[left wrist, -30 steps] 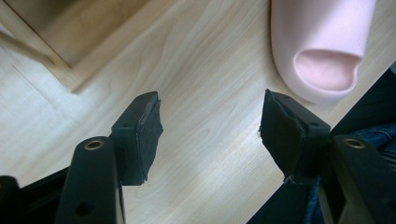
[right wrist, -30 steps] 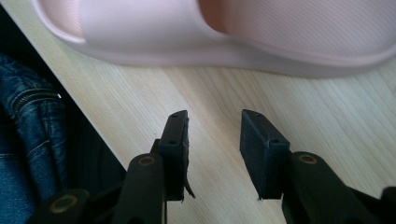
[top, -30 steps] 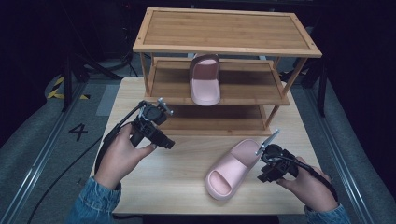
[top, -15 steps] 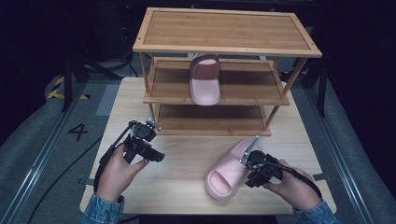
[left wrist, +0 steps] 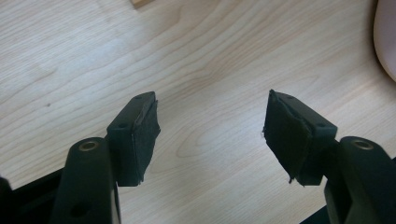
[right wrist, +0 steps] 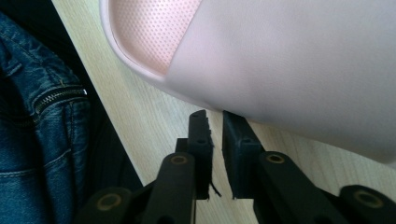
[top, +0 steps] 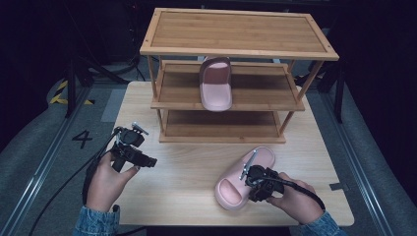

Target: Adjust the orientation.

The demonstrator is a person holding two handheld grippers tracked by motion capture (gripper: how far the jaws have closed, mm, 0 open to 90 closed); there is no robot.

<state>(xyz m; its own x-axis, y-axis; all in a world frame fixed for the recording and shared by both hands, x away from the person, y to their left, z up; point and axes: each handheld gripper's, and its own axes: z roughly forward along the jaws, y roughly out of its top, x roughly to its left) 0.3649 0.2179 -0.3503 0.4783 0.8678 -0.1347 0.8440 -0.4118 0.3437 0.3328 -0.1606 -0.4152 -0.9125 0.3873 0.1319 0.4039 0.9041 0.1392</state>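
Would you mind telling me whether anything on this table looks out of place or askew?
One pink slipper lies loose and slanted on the table in front of the shoe rack, while its mate sits on the rack's middle shelf, its front end hanging over the shelf's edge. Nothing looks spilled or damaged.

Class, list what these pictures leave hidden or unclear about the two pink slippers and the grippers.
- Slipper on the shelf: toe end hidden under the rack's top board, high view.
- Slipper on the table: cut off by the frame edges, right gripper view.
- Right gripper: whether its nearly closed fingers pinch the slipper's edge is unclear.
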